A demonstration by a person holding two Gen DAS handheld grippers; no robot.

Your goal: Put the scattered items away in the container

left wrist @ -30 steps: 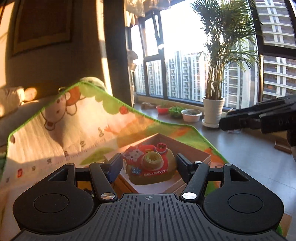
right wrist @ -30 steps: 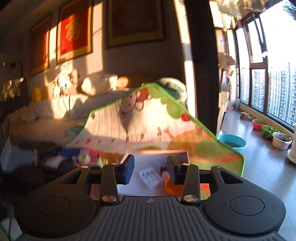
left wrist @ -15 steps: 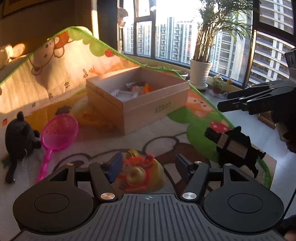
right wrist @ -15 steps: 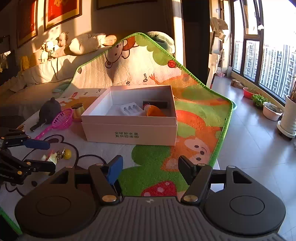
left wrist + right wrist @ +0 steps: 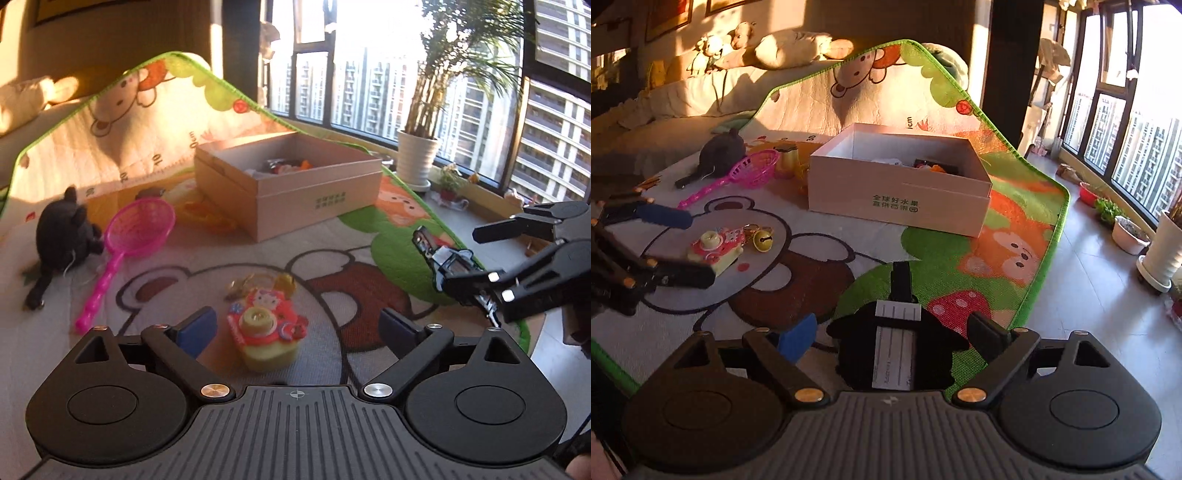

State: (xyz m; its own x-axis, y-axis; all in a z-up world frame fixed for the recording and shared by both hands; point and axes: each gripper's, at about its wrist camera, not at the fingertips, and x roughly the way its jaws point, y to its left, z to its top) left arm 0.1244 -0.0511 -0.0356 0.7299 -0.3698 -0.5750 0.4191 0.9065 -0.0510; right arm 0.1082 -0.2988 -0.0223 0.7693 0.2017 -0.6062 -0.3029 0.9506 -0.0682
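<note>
Opening over the play mat point(image 5: 369, 254), the left tongs point(image 5: 295, 328) stand spread with the toy camera point(image 5: 266, 332) between the pads, untouched; it lies near the mat's front edge, just beside two gold bells point(image 5: 762, 240). The right tongs point(image 5: 894, 332) are also opening, spread either side of a black house-shaped tag point(image 5: 894, 350) near the mat's right edge. The camera looks like light, hard plastic, probably slippery on its rounded top, so its flat sides seem the best hold. The tag looks thin and flat, likely awkward to lift. One cardboard box point(image 5: 295, 199) sits mid-mat, with one pink net scoop point(image 5: 136, 229) and one dark plush toy point(image 5: 59, 229) toward the left edge.
</note>
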